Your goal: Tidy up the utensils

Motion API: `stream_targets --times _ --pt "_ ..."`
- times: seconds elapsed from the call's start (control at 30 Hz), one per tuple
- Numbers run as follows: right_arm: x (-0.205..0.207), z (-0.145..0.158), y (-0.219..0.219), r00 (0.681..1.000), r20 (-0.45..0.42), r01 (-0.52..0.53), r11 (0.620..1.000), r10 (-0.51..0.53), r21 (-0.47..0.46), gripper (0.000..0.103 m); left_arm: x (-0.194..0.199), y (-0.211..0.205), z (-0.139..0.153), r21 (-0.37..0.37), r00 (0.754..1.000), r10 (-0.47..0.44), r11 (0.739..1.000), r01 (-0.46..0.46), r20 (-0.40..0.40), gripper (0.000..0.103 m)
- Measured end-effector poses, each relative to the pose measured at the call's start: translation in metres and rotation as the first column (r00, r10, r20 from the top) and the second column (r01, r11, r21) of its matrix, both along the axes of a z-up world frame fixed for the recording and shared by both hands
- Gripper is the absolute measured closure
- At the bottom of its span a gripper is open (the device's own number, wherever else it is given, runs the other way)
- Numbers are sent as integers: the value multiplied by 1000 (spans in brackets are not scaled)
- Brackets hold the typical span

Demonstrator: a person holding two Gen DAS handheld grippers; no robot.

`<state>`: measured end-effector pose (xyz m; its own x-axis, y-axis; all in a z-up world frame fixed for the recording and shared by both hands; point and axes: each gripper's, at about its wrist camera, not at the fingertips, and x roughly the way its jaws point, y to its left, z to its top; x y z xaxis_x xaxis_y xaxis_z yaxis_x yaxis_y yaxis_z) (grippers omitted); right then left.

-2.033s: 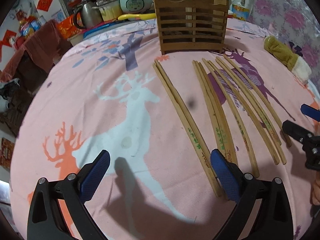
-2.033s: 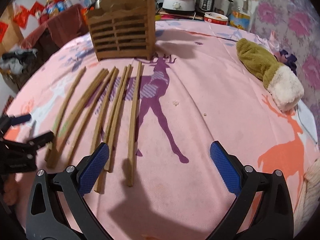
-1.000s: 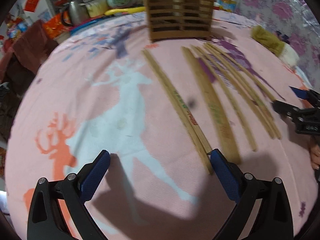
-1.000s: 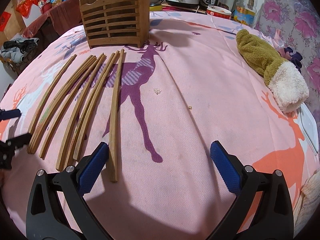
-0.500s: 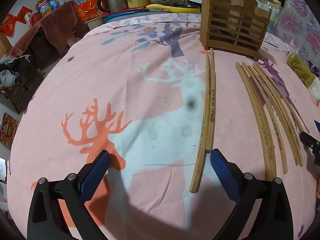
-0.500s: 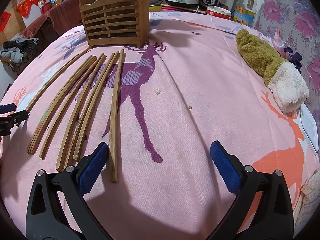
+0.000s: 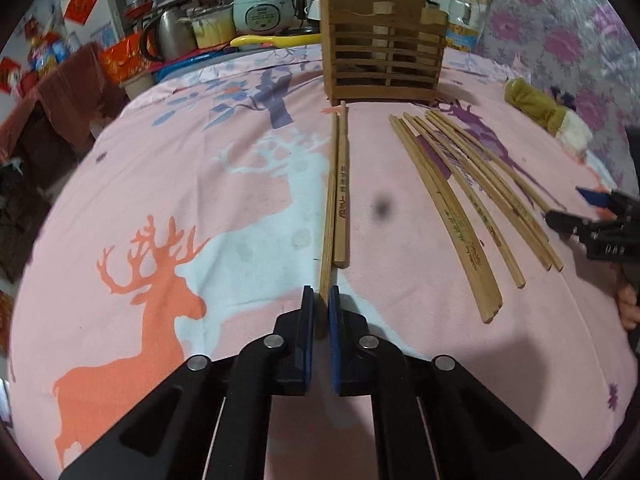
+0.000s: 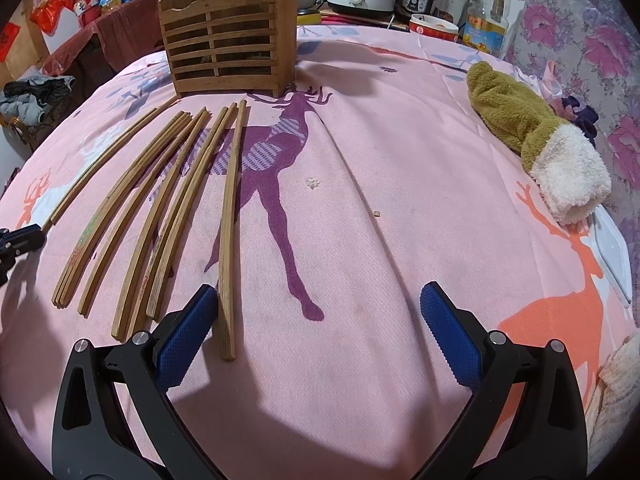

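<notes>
- Nothing is showing as sorted yet: every chopstick is lying on the pink cloth of the counter (image 7: 168, 184), fanned out in front of the wooden holder (image 7: 382, 60) near the far edge.
- The left hand-held gripper (image 7: 319, 312) is clenching the near end of the leftmost chopstick (image 7: 329, 224), its partner alongside.
- The right hand-held gripper (image 8: 316, 328) is gaping wide, grasping nothing; its left pad is sitting just beside the rightmost chopstick (image 8: 232, 216).

No text legible anywhere. Chopsticks (image 7: 341, 188) carry red and green print, too small to read. Bottle label (image 8: 482, 28) blurred.
</notes>
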<state>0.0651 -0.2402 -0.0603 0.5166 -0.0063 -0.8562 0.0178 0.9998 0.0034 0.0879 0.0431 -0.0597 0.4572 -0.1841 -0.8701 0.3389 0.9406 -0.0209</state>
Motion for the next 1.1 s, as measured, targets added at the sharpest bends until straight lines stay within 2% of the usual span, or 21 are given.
stream_targets --times 0.1,0.17,0.2,0.23,0.37,0.4,0.43,0.47,0.57,0.63,0.7,0.73,0.77,0.93,1.1 --pt "-8 5 6 999 28 -22 1000 22 -17 8 8 12 -1 -49 999 44 998 -45 -26 93" --pt "-16 8 14 997 51 -51 998 53 -42 22 9 14 -1 -66 998 48 997 -50 -34 93" --pt "-19 9 17 997 53 -59 997 62 -51 27 8 12 -1 -55 999 47 997 -48 -28 93" --pt "-22 9 19 996 56 -69 996 72 -58 36 7 10 -1 -43 999 43 998 -44 -21 93" --pt "-25 9 11 997 51 -65 998 65 -5 62 1 0 -1 20 1000 14 1000 -15 14 96" --pt "-25 9 11 996 50 -68 998 67 5 66 1 0 -1 24 1000 13 1000 -13 17 96" --pt "-26 9 13 995 52 -86 996 85 18 78 1 0 -1 22 1000 13 1000 -14 16 96" --pt "-27 10 17 994 56 -99 995 99 4 82 2 2 -1 15 1000 16 1000 -16 12 96" --pt "-28 10 25 991 59 -119 993 120 -27 86 3 4 -1 9 999 32 999 -32 9 89" --pt "-27 10 22 992 56 -117 993 117 -9 86 3 4 -1 10 999 33 999 -33 10 85" --pt "-28 9 22 991 56 -122 993 122 -1 94 2 3 -1 20 1000 25 999 -25 16 86" --pt "-29 10 24 989 58 -133 991 133 3 96 2 2 -1 18 1000 20 1000 -20 17 94" --pt "-30 10 26 989 64 -136 991 136 -5 96 1 2 -1 -1 1000 6 1000 -6 9 97" --pt "-37 22 23 983 140 -119 993 117 0 96 -2 10 11 -66 999 19 998 -16 47 98" --pt "-47 44 21 961 254 -115 993 109 9 96 -6 19 33 -137 991 64 989 -48 116 98"
